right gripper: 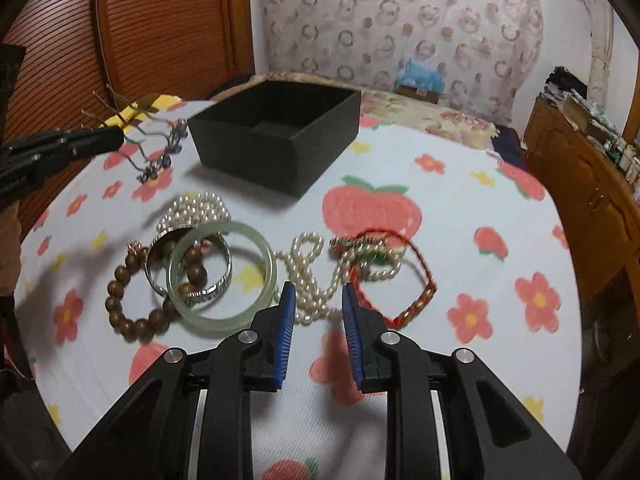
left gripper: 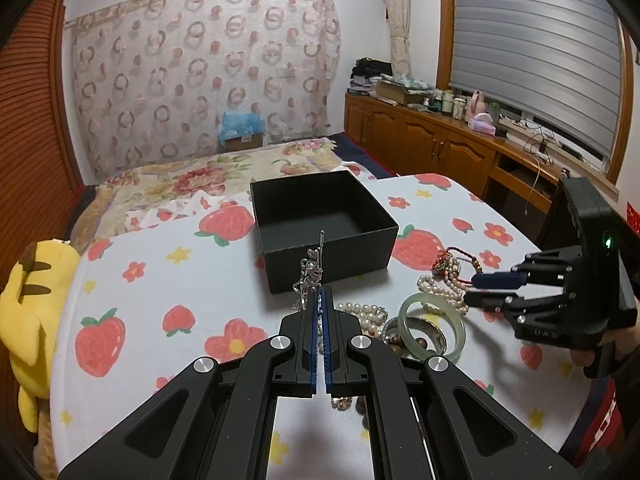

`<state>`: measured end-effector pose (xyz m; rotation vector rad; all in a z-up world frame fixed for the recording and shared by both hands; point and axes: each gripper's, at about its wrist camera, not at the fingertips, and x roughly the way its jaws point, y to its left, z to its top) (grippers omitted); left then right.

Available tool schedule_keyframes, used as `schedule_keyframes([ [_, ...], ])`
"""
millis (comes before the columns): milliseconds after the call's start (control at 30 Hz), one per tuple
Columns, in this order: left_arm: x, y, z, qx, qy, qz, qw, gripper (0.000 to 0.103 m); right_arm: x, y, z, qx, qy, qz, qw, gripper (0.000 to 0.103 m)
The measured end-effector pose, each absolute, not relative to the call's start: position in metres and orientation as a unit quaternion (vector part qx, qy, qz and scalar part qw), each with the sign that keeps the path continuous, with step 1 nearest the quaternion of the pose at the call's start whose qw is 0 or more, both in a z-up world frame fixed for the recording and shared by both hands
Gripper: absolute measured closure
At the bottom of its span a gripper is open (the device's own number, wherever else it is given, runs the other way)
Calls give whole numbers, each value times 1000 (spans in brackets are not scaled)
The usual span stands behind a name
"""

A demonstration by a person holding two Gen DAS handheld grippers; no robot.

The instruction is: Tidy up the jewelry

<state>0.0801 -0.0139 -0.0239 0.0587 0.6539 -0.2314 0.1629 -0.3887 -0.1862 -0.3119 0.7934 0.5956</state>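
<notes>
My left gripper (left gripper: 322, 294) is shut on a silver wire hair ornament (left gripper: 310, 276) and holds it above the cloth, just in front of the open black box (left gripper: 280, 256). The right wrist view shows that ornament (right gripper: 158, 156) sticking out of the left gripper (right gripper: 118, 138). My right gripper (right gripper: 317, 290) is open and low over the pile, with a pearl necklace (right gripper: 308, 272) lying between its fingertips, unpressed. A jade bangle (right gripper: 216, 320), silver bangle (right gripper: 218, 286), wooden bead bracelet (right gripper: 120, 314), pearl bracelet (right gripper: 196, 208) and red cord bracelet (right gripper: 420, 276) lie around it.
The table wears a white cloth with strawberries and flowers (left gripper: 140, 320). A yellow plush toy (left gripper: 24, 300) sits at its left edge. Behind are a bed with a floral cover (left gripper: 192, 176) and a wooden cabinet (left gripper: 420, 140) on the right. A hand (left gripper: 600, 356) holds the right gripper.
</notes>
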Motion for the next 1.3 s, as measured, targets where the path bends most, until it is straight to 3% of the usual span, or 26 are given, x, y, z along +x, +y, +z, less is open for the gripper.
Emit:
schedule_keyframes([
  [300,79,-15,-25,29,320,-114,940,102,178,-391,-195,-132,396,267,868,71],
  [400,79,-15,-26,29,321,-113,940,102,179,-393,-195,-129,397,275,866,89],
  [633,79,-15,-27,29,321,-113,940,102,171,-398,-187,-125,389,292,865,93],
  [1300,88,-10,-10,32,304,-114,945,102,159,-395,-61,-115,255,320,905,93],
])
